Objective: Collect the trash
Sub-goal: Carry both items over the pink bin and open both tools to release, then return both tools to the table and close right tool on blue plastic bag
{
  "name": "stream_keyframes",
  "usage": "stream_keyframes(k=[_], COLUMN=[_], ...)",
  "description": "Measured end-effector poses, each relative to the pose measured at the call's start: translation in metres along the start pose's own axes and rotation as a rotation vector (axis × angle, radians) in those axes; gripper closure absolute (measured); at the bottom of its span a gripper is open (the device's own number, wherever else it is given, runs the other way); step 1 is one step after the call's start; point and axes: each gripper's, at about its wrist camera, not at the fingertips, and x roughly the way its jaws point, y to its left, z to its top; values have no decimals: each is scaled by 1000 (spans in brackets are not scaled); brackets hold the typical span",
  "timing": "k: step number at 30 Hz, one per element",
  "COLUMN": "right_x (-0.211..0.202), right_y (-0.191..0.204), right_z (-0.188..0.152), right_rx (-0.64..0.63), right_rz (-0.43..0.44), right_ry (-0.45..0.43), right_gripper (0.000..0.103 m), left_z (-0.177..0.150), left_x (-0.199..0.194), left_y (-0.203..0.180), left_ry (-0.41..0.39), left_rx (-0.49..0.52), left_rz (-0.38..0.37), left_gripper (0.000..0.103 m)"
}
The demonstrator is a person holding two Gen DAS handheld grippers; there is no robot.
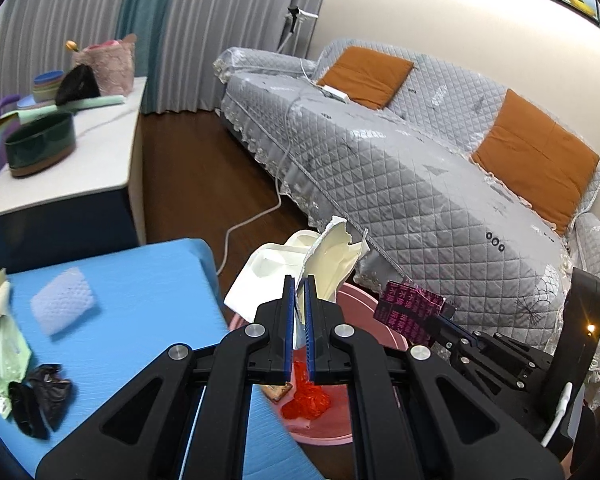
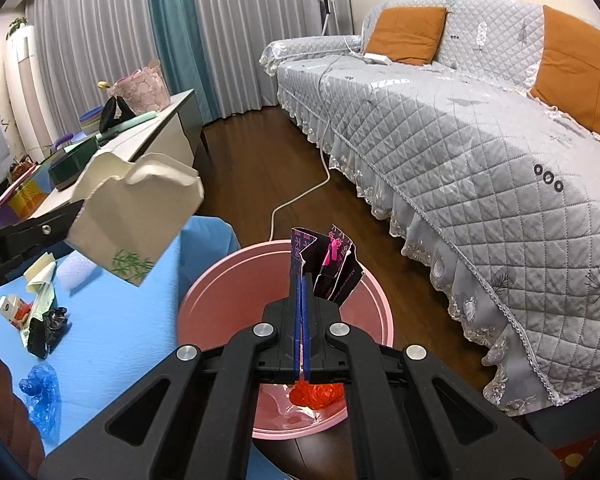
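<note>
While over bin (image 2: 284, 280), both fingers pinch trash.

The round pink plastic bin (image 2: 364, 312) is half hidden behind the black gripper arms; its red crumpled wrapper (image 2: 316, 394) shows only partly.

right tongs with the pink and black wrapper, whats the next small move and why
Probably open the right tongs and let the pink and black wrapper drop. They are shut on it directly above the pink bin, which already holds a red wrapper, so it should fall inside. The left tongs, holding the cream tray, can follow.
</note>
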Motion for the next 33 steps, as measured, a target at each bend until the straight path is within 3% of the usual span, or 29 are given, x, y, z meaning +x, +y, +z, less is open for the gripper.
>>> stream_keyframes(k=[7,8,9,11,12,21,25,33], right_x=[8,9,11,11,10,-1,-16,-41], right_y=[-3,-2,-2,-2,-2,4,16,49], right_z=[-2,-2,-2,-3,-2,3,6,5], right_rx=[5,1,-2,5,6,12,6,-21], right_rz=[4,-2,-10,-18,-22,-24,19,100], right_ry=[18,23,31,27,24,-15,-80,-113], right_gripper=[101,97,94,58,55,54,54,54], left_z=[-5,-6,-7,-8,-8,-4,-6,-13], left_x=[25,29,32,33,31,3,-22,-77], left_y=[-4,-5,-4,-2,-1,14,21,46], left_ry=[55,69,78,85,78,37,11,-41], left_rx=[1,2,0,-9,-11,-36,-43,-76], left_rz=[-30,-36,-40,-45,-39,-10,9,71], left_gripper=[98,96,87,69,69,69,69,69])
